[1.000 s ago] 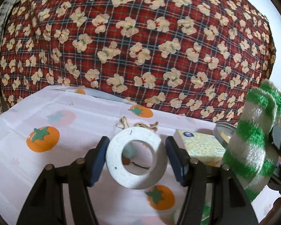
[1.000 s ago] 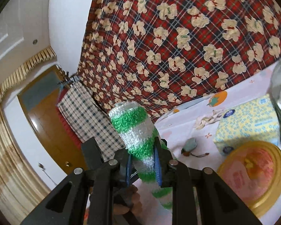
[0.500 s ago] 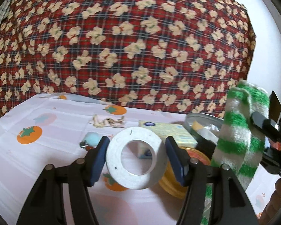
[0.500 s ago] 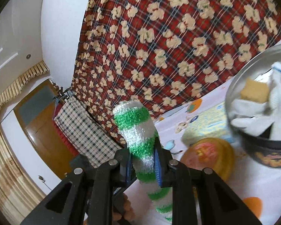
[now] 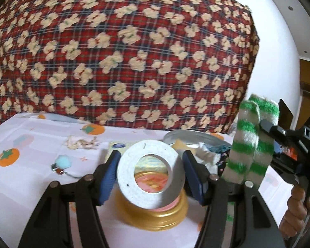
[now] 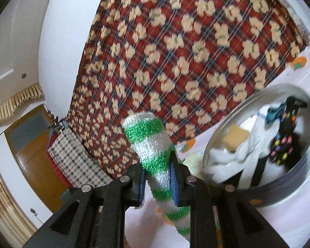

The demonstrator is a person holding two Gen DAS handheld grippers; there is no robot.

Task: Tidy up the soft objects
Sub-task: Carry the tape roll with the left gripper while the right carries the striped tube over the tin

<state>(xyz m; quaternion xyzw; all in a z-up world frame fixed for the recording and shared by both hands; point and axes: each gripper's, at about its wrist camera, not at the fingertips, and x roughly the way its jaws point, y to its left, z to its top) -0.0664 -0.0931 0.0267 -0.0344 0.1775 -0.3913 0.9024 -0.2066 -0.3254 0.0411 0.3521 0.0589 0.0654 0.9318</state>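
left gripper (image 5: pixel 150 173) clamped on white ring (image 5: pixel 150 170) — right gripper (image 6: pixel 158 180) on striped sock (image 6: pixel 155 155), just beside tin rim (image 6: pixel 235 111)

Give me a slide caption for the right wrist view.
Right gripper clamps a green-and-white striped sock beside an open round tin of soft items.

Green-striped fuzzy sock (image 6: pixel 155 157) stands upright (pinched), white foam ring (image 5: pixel 152 171) upright.

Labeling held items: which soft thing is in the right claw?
The green-and-white striped fuzzy sock, pinched in the right claw. The white cloths lie in the round tin.
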